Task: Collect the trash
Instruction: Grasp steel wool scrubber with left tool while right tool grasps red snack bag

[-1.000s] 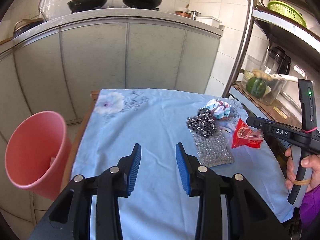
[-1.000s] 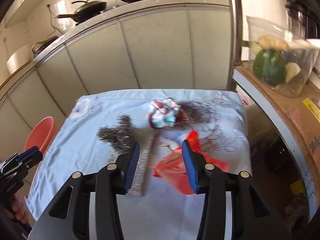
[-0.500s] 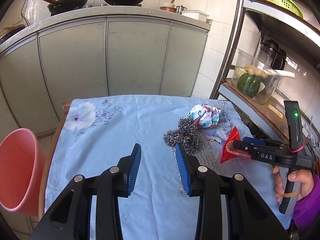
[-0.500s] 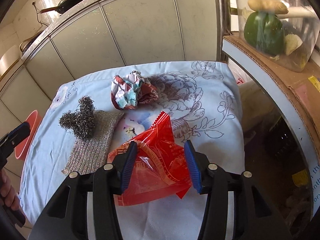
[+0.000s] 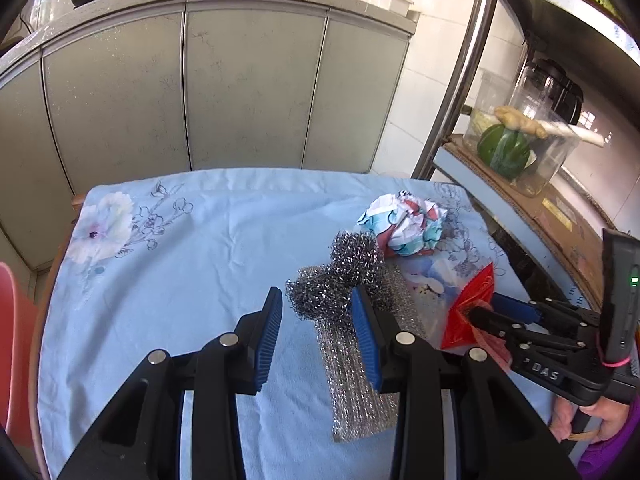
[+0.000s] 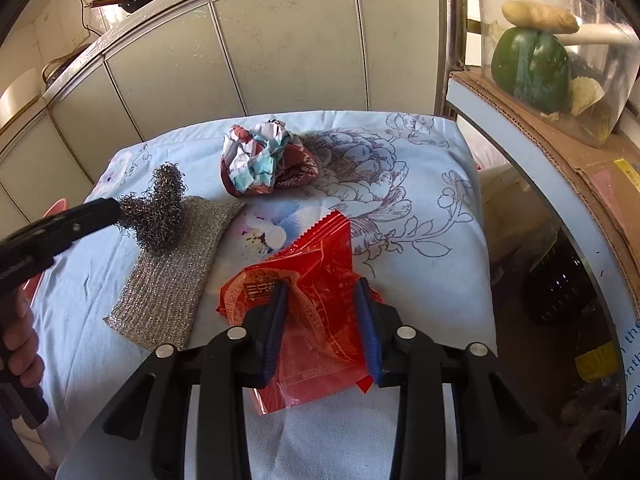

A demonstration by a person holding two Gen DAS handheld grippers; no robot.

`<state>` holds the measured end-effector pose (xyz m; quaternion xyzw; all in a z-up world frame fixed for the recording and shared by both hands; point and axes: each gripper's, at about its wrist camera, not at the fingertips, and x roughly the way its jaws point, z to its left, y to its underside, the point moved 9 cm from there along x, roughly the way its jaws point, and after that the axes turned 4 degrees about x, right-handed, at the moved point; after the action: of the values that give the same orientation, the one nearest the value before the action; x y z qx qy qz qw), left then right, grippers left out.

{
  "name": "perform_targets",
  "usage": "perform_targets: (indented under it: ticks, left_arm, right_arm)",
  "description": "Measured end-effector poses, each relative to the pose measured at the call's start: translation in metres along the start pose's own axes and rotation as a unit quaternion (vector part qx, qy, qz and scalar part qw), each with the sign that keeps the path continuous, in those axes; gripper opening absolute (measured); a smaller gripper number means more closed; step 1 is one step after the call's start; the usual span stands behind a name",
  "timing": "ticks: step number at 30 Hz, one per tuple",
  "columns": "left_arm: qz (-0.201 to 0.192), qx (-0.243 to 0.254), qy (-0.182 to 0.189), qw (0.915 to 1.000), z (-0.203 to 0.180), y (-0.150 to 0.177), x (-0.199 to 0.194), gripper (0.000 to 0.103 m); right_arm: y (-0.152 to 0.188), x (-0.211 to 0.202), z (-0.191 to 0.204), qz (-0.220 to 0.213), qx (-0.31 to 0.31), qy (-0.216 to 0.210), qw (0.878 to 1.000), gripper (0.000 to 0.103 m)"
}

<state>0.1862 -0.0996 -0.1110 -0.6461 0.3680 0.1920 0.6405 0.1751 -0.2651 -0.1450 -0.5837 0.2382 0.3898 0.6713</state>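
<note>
On the blue floral-clothed worktop [image 6: 424, 248], the right gripper [image 6: 322, 304] spreads wide around a crinkled red plastic wrapper [image 6: 316, 276]. Beside it, the left gripper [image 5: 318, 314], also wide, reaches a tangled steel-wool scourer [image 5: 336, 280] lying on a silver mesh cloth [image 5: 356, 384], near crumpled printed paper [image 5: 404, 224].

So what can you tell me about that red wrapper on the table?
The red wrapper is a crinkly, glossy, see-through plastic packet with pale printed lettering and a zigzag-cut edge at its far end. It looks empty and crumpled, lying mostly flat on the blue flowered tablecloth, to the right of the silvery scrubbing cloth. The right gripper is open, its two blue-padded fingers straddling the wrapper's middle; whether the pads touch the plastic cannot be told. In the left wrist view one red corner sticks up.
</note>
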Motion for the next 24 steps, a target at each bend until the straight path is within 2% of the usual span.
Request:
perform_targets:
  ticks: [3, 8, 16, 24]
  left_arm:
    - [0.004, -0.008, 0.001, 1.0, 0.002, 0.002, 0.009, 0.045]
    - [-0.004, -0.015, 0.007, 0.9999, 0.0, 0.001, 0.017, 0.046]
    - [-0.025, -0.021, 0.02, 0.9993, -0.005, -0.001, 0.005, 0.022]
    - [-0.06, -0.017, 0.01, 0.998, -0.004, -0.004, -0.037, 0.019]
  right_arm:
    - [0.0, 0.0, 0.0, 0.0, -0.002, 0.002, 1.0, 0.034]
    - [0.0, 0.0, 0.0, 0.001, -0.003, 0.005, 1.0, 0.034]
    - [0.0, 0.001, -0.001, 0.001, -0.004, 0.005, 1.0, 0.034]
    - [0.0, 0.001, 0.001, 0.001, -0.008, 0.012, 1.0, 0.034]
